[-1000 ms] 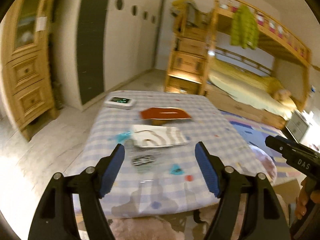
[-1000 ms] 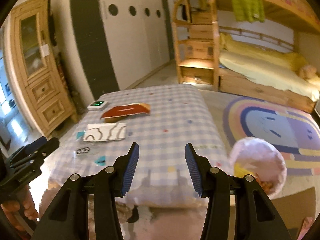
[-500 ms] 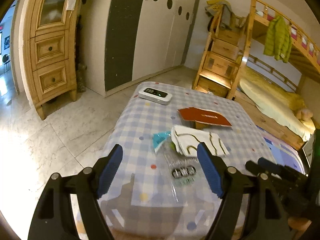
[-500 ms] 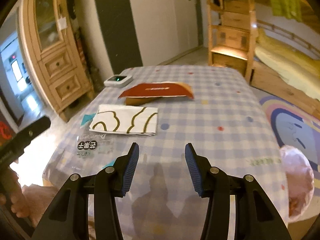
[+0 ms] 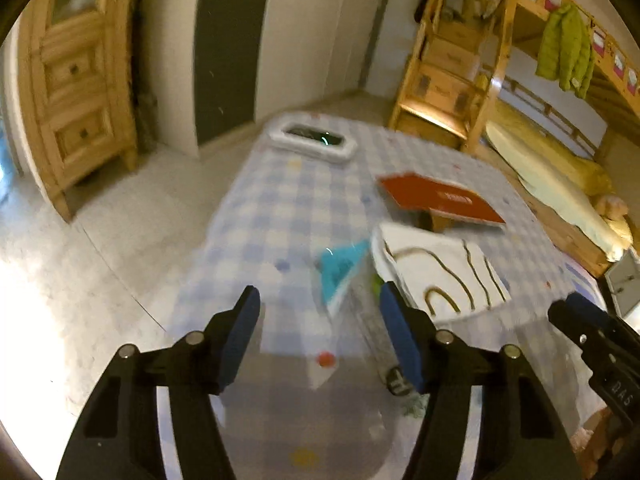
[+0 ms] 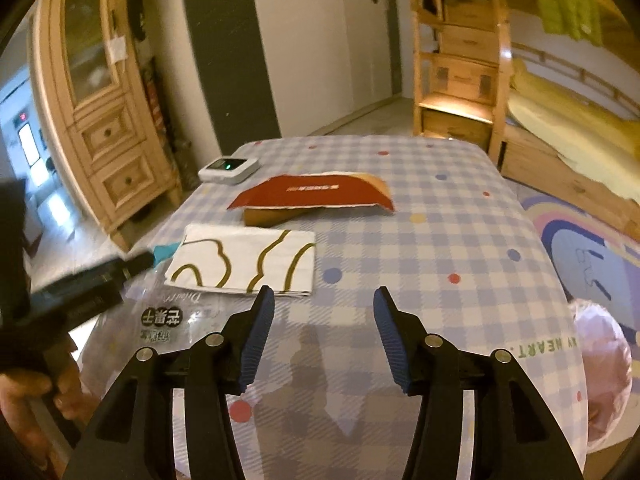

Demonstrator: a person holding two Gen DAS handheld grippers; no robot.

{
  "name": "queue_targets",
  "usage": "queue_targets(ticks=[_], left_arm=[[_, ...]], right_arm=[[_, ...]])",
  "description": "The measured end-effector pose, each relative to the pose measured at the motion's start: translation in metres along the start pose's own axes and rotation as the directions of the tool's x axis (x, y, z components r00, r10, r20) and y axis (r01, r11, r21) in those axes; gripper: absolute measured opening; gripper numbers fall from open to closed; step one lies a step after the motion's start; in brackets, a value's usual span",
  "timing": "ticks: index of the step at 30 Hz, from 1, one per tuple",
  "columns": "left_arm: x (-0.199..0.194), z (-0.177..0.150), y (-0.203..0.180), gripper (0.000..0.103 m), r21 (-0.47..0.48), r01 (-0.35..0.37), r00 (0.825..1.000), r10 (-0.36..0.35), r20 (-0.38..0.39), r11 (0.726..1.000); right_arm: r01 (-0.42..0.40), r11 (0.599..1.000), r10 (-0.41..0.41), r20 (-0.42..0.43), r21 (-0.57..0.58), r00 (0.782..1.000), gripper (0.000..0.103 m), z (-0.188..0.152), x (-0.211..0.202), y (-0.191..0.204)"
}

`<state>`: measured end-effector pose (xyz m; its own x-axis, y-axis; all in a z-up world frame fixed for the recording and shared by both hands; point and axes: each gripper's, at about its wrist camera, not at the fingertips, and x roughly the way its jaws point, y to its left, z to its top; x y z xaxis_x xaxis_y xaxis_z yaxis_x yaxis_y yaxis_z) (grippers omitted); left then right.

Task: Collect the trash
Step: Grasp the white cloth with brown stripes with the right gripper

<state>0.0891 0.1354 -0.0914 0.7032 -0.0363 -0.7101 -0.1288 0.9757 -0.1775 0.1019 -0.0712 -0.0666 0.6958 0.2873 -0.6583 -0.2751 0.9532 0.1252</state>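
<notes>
On the checked tablecloth (image 6: 440, 240) lie a clear plastic wrapper with a teal corner (image 5: 340, 268) and black print (image 6: 162, 316), a white napkin with gold lines (image 6: 244, 258) (image 5: 440, 276), and a torn red cardboard piece (image 6: 316, 196) (image 5: 436, 196). My left gripper (image 5: 320, 320) is open, just above the clear wrapper, which lies between its fingers. My right gripper (image 6: 324, 328) is open and empty, just short of the napkin's near edge.
A white device with a green light (image 6: 229, 169) sits at the far left of the table. A pink-lined bin (image 6: 604, 368) stands right of the table. A wooden cabinet (image 6: 100, 112) is left, bunk bed stairs (image 6: 460, 72) behind.
Both grippers have moved forward and lower over the table. The left one swung left, then closed in on the clear wrapper. Both stay open.
</notes>
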Motion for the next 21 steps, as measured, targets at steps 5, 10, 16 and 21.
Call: queue_targets(ticks=[5,10,16,21], left_arm=[[0.003,-0.005,-0.022,0.059,0.102,-0.012,1.000,0.012,-0.004,0.995],[0.003,-0.013,-0.045,0.058,0.186,0.021,1.000,-0.018,-0.022,0.982],[0.001,-0.020,-0.084,0.058,0.255,0.114,0.993,-0.103,-0.056,0.960],[-0.007,-0.028,-0.108,0.058,0.300,0.122,0.992,-0.115,-0.041,0.946]], right_arm=[[0.010,0.999,-0.011,0.028,0.038,1.000,0.056,0.003,-0.006,-0.011],[0.028,0.997,-0.031,0.046,0.069,0.998,0.056,0.002,-0.013,-0.025],[0.049,0.992,-0.056,0.061,0.119,0.997,0.057,-0.003,-0.023,-0.045],[0.052,0.990,-0.057,0.041,0.128,0.997,0.059,-0.006,-0.023,-0.053]])
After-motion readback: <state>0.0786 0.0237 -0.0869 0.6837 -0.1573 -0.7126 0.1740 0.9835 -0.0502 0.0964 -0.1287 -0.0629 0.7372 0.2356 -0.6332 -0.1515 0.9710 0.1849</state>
